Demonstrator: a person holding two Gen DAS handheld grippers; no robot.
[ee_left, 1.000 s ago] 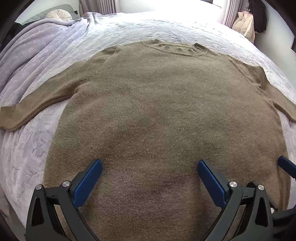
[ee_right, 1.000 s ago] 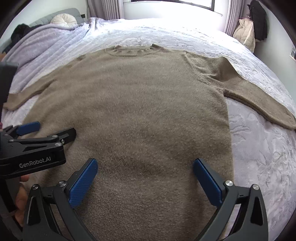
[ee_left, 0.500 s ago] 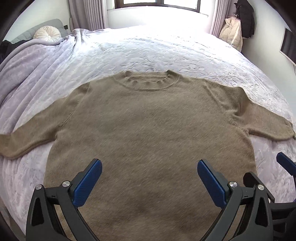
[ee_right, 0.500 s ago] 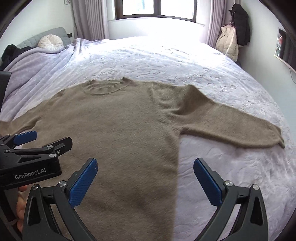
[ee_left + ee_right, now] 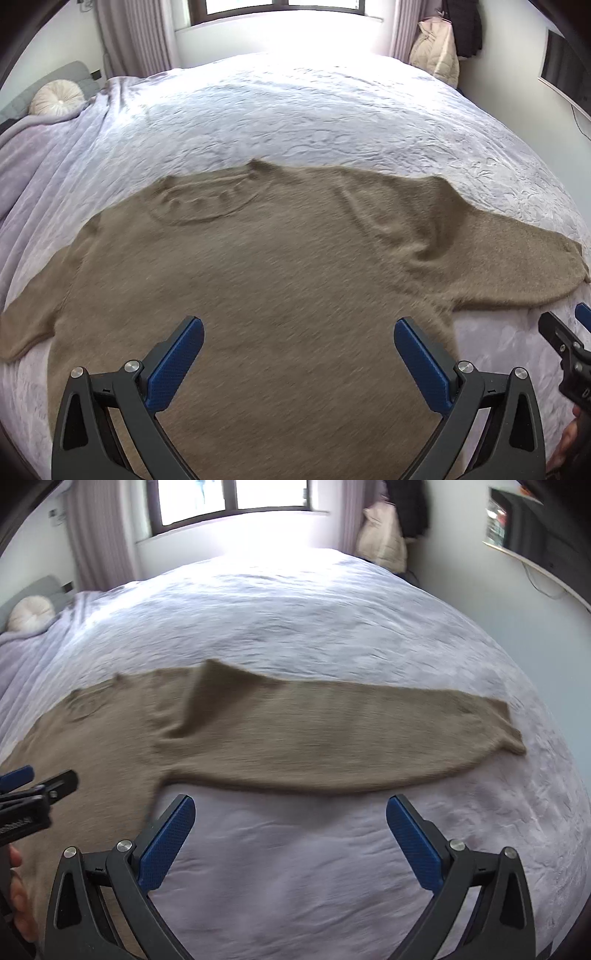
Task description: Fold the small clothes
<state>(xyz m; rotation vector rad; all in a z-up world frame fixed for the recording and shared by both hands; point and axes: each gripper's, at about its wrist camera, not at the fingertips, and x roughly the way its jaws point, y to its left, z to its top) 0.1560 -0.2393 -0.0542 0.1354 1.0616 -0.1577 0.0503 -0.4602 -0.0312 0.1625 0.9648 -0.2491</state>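
Note:
A brown knitted sweater [image 5: 266, 280] lies flat on the bed, neck away from me, both sleeves spread out. My left gripper [image 5: 298, 354] is open and empty above the sweater's lower body. My right gripper [image 5: 290, 832] is open and empty above bare bedspread, just below the sweater's right sleeve [image 5: 332, 738]. The sleeve's cuff [image 5: 506, 731] lies to the right. The left gripper's tip [image 5: 37, 786] shows at the left edge of the right wrist view, and the right gripper's tip [image 5: 565, 343] shows at the right edge of the left wrist view.
The bed has a pale lilac bedspread [image 5: 314, 118]. A round cushion [image 5: 55, 98] and a blanket sit at the far left. A window [image 5: 229, 498] is behind the bed. Coats [image 5: 439, 55] hang at the far right by the wall.
Both grippers have drawn back from the sweater and swung right. The right gripper went from over the sweater's body to over bare bedspread below the right sleeve. Both stayed open.

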